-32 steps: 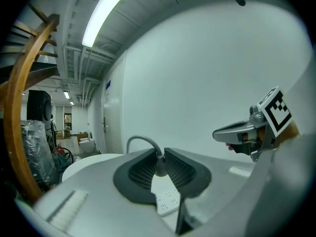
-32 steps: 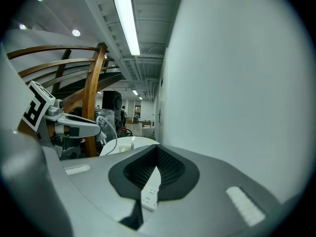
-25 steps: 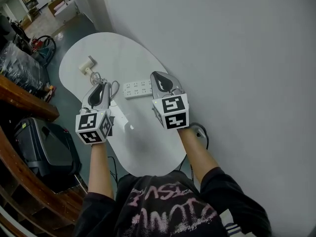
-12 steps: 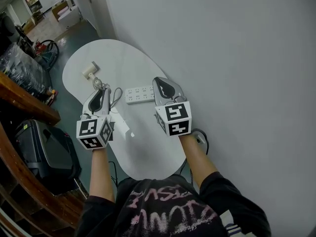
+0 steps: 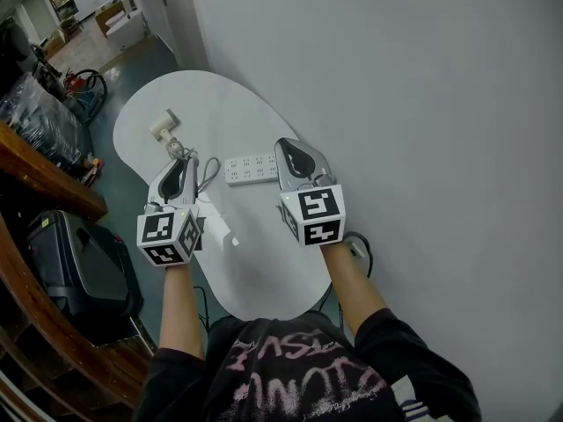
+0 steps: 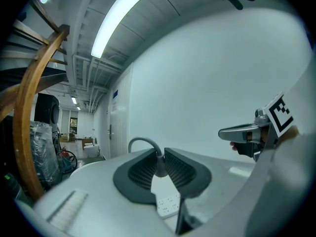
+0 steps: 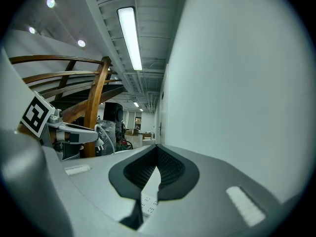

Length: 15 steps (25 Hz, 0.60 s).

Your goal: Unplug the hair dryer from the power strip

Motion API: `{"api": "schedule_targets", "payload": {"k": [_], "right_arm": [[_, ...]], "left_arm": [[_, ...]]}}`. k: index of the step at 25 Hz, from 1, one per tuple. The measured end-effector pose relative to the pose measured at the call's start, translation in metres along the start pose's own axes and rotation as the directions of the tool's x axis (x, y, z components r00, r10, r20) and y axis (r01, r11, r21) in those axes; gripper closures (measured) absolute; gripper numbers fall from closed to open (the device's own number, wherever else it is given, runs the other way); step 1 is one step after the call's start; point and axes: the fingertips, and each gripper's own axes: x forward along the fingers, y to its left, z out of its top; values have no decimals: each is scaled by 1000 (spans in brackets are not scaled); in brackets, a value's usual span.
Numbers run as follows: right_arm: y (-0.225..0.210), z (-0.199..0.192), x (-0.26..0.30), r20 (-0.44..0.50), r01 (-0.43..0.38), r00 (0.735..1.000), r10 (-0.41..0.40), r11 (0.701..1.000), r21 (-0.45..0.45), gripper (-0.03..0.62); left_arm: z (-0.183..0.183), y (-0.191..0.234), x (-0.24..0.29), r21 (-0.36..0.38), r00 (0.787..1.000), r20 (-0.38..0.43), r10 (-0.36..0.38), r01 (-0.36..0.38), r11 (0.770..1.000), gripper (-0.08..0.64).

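left tool [image 6: 159,166] is clamping the cord [image 6: 141,141], apparently clear of the power strip [image 5: 249,169] mid-table | right tool [image 7: 157,154] is resting closed, empty | hair dryer [image 5: 161,124] is lying far left | unplugging seemingly done

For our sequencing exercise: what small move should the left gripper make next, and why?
Probably lower the left gripper to the table and open it. Its jaws pinch the dryer cord, held clear of the power strip, which looks unoccupied.
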Motion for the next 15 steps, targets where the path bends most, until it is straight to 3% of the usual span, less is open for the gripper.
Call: {"api": "schedule_targets", "payload": {"k": [15], "right_arm": [[-1, -1, -14, 11, 5, 1000, -5, 1000, -3, 584]], "left_arm": [[-6, -9, -9, 9, 1000, -5, 0, 0, 1000, 499]]}}
